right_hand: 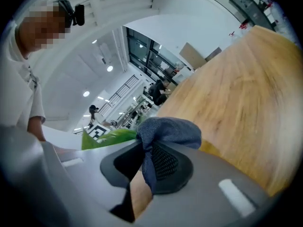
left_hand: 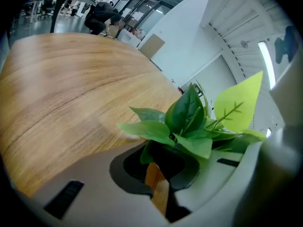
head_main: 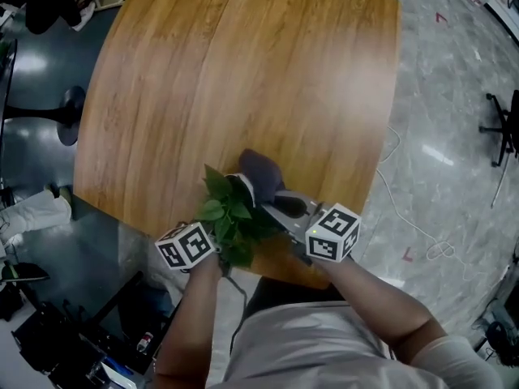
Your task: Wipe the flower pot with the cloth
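Two grippers at the near edge of the table [head_main: 243, 71], wipe not started yet: left gripper [left_hand: 158, 171] pinches narrow on the plant [left_hand: 189, 122] hiding the flower pot, right gripper [right_hand: 147, 167] clamps the cloth [right_hand: 170, 131], which next needs pressing onto the pot.

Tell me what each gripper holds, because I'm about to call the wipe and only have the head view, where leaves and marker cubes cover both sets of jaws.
Observer: The right gripper is shut on the blue-grey cloth. A bunch of it bulges past the jaws.
Operator: And the left one?
Observer: The left gripper is shut on the plant low down, with the leaves fanning out just beyond the jaws.
Operator: Any pot in those views?
Observer: No pot shows in either gripper view. The left one shows only leaves and the wooden table beyond.
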The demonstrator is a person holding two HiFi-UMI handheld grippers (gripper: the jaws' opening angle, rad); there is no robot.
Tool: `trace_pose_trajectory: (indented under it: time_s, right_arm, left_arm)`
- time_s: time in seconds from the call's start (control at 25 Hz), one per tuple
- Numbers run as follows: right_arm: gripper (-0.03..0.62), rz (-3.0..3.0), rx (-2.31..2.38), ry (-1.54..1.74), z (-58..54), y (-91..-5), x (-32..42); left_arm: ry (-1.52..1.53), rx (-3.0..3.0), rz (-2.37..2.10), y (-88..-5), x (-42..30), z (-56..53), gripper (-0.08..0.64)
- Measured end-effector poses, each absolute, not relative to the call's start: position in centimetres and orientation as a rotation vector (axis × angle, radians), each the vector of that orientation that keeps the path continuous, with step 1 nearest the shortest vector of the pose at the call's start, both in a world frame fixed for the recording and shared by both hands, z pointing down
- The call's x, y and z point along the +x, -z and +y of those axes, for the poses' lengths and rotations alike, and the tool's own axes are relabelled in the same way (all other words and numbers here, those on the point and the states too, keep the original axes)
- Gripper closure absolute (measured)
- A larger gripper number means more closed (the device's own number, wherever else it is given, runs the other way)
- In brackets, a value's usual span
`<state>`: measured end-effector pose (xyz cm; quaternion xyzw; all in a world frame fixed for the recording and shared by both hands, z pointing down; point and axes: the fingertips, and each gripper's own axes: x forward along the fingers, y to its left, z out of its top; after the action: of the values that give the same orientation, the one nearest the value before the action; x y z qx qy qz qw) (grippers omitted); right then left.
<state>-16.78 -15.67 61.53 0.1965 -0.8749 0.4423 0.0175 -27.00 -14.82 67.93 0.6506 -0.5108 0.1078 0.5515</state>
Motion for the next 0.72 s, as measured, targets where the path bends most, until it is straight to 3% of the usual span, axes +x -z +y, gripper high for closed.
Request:
trace_pose_trajectory:
  time_s: [0.2,0.52,0.72]
  right_arm:
    - [0.546,-2.548,0.798,-1.508,-17.3,-68.4,-14.5]
    - [0.546,-2.779,0.527,-1.5,-14.0,-59.5,-17.6]
    - [0.546,-2.573,0.831,-1.616,-17.0,-67.6,-14.1]
  left_arm:
    - [-0.229,1.543,-1.226,-68.0,-27.4,-15.4,0.532]
    - [-0.306,1.589,-1.216,-67.8,-27.1,-14.7,0.532]
    - [-0.386,1.689,-1.226,-67.0,-26.7,-15.4,0.532]
